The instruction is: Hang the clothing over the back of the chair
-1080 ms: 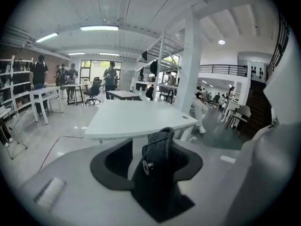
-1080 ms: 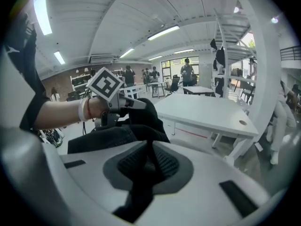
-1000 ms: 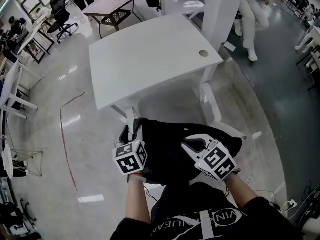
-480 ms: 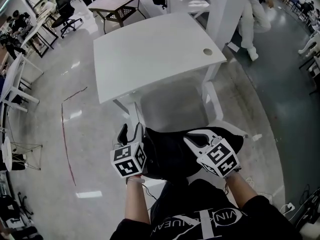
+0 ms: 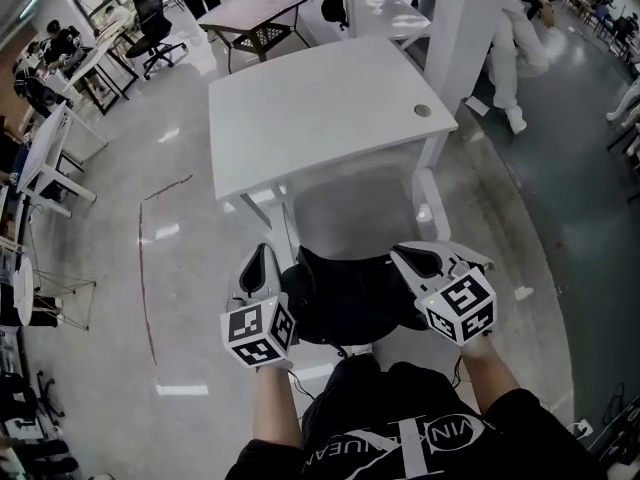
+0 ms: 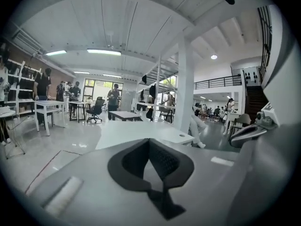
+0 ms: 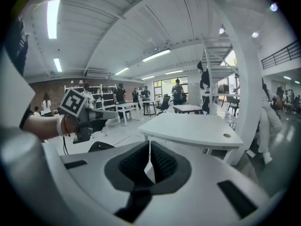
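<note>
The black clothing (image 5: 350, 298) lies bunched over the chair just in front of me; a white strip of the chair (image 5: 318, 372) shows below it, and its back is hidden under the cloth. My left gripper (image 5: 262, 258) hangs at the cloth's left edge and my right gripper (image 5: 416, 258) at its right edge, both clear of it. In the left gripper view the left gripper (image 6: 149, 145) has just been closing and is shut with nothing between its pads. The right gripper (image 7: 149, 149) has also just closed further and is shut, holding nothing.
A white table (image 5: 320, 108) with a round cable hole stands right beyond the chair. A white pillar (image 5: 460, 8) rises at its far right, with a person in white (image 5: 520, 38) beside it. Desks and office chairs (image 5: 150, 28) line the far left.
Both grippers have lifted off the black clothing and moved apart to its two sides. The cloth now lies more gathered between them.
</note>
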Motion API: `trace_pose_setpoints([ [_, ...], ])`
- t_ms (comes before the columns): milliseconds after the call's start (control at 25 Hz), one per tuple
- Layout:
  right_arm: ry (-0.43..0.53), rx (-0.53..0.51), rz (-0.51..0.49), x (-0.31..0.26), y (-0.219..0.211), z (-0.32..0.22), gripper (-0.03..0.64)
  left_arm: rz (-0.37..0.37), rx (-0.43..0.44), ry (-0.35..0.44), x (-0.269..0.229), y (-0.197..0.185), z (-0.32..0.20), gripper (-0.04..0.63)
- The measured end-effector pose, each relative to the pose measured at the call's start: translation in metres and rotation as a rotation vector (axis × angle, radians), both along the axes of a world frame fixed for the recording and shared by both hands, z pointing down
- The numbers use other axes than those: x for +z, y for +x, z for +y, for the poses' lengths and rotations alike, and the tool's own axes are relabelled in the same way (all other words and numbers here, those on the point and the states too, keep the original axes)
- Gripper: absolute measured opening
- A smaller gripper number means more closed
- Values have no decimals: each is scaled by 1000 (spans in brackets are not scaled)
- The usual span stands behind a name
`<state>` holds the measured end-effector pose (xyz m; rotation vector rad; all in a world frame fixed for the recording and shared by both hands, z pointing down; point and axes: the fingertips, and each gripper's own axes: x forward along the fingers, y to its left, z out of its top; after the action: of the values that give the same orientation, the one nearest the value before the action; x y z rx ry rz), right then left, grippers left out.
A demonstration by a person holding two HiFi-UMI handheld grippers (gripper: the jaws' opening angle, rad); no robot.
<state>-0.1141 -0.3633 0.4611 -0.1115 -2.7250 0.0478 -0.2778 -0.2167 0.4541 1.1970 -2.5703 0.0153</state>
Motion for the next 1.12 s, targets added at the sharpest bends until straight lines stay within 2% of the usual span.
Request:
trace_pose_setpoints([
  [200,15,11,-77,-22,22,2,18,-22,-21,37,-14,30,19,9],
  [520,52,23,-206,-51,69,3,17,-160,-33,101,-50,96,32,9],
  [1120,67,33,-295,-71,160,25,14,-216,-100,157,-75,195,78,9],
])
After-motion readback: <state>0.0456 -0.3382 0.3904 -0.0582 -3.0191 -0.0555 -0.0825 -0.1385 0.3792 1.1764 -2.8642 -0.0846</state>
